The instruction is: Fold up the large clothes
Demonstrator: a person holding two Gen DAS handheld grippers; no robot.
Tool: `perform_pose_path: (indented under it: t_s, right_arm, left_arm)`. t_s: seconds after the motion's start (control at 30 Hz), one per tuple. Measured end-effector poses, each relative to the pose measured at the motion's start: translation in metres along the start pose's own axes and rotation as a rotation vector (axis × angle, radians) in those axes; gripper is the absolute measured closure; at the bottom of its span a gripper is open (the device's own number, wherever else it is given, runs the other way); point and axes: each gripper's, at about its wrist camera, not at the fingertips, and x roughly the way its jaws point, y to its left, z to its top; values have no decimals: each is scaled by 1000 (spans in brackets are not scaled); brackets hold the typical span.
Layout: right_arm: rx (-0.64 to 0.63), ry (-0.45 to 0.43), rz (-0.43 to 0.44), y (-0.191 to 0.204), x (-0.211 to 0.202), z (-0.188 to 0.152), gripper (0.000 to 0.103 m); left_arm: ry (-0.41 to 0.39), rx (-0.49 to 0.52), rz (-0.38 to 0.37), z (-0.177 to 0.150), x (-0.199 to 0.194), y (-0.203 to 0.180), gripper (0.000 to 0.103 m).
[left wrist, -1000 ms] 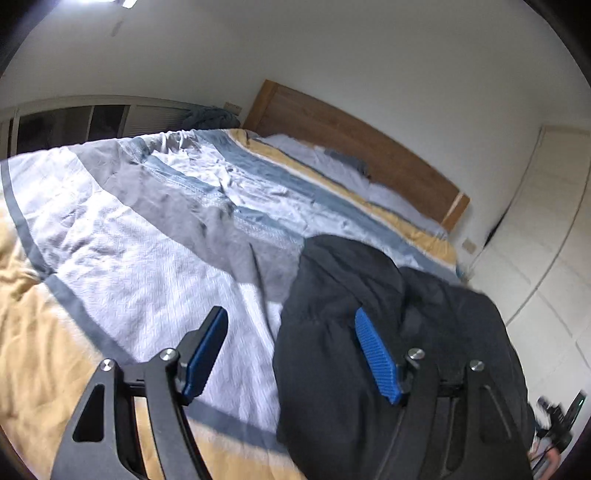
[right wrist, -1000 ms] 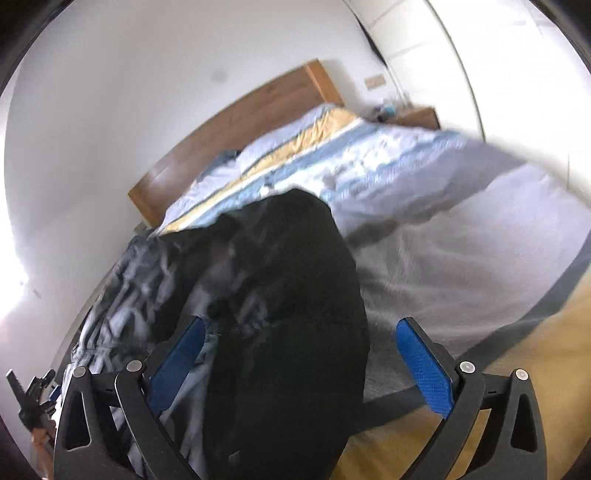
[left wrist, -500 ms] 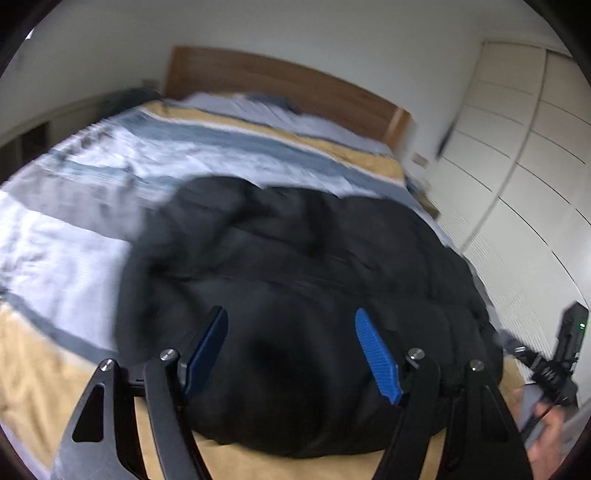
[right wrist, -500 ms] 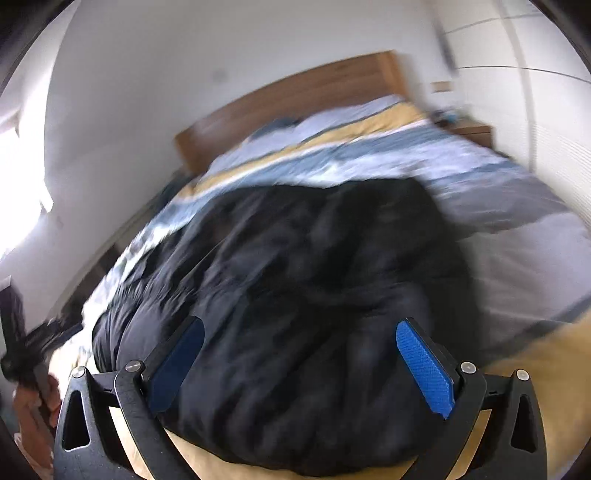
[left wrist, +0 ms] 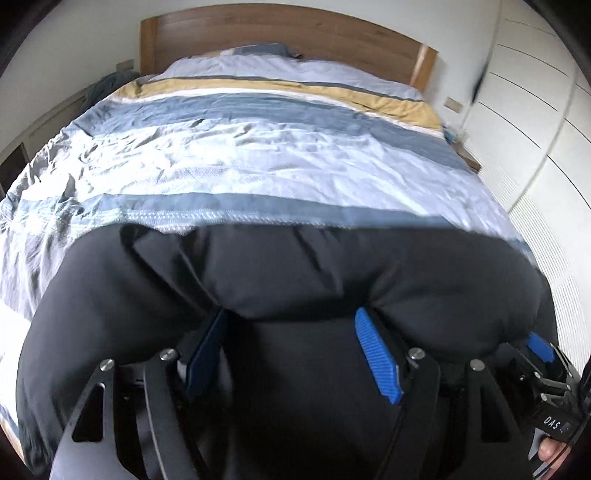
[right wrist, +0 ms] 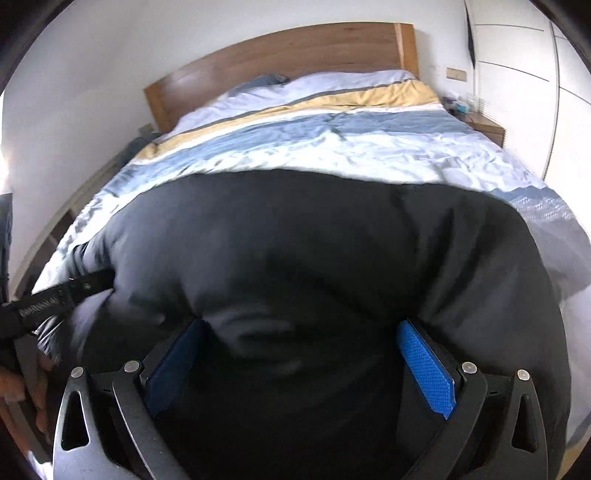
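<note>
Black padded jacket [left wrist: 295, 273] lies across the foot end of the striped duvet [left wrist: 280, 162], its puffy bulk filling the lower half of both wrist views; wooden headboard [left wrist: 280, 33] at far end, white wardrobe doors [left wrist: 535, 122] along one side. Left gripper [left wrist: 291, 354]: jaws spread wide, blue pads [left wrist: 376, 358] pushed in against or under a thick roll of fabric, which bulges over the tips; not pinched. Right gripper [right wrist: 301, 369]: same posture, jaws wide apart, pads [right wrist: 424, 373] sunk into the near edge, fabric mounded above them. Neither claw is clamped on cloth as far as visible. Judgement: step in hand is seating both claws on the near hem or edge before a fold away from the operator. To do it well: drive each lower finger fully beneath the edge so both layers, not just the outer shell, sit between the pads; close both sides at matching height; keep the two grippers level and well apart so the fold line runs straight. Risk: slick, air-filled padding may squirm out on closing or spring the fold back open.
</note>
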Motion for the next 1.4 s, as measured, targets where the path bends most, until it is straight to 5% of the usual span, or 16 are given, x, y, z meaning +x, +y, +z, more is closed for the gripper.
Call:
perform_pose_path:
  t_s: [0.43, 0.7, 0.8, 1.07, 1.4]
  right_arm:
    - [136, 6, 19, -57, 57, 41, 0]
    - [352, 69, -233, -199, 22, 23, 1]
    - [376, 55, -354, -238, -12, 10, 1]
    - [380, -1, -372, -252, -121, -37, 1]
    - [220, -60, -292, -138, -239, -123, 1]
  left_arm:
    - [24, -150, -38, 32, 60, 49, 33]
    - [39, -199, 262, 40, 29, 158, 33]
    - [23, -268, 319, 33, -3, 207, 33]
    - [-13, -434, 318, -52, -113, 279, 33]
    - [-59, -399, 283, -219, -228, 240, 33]
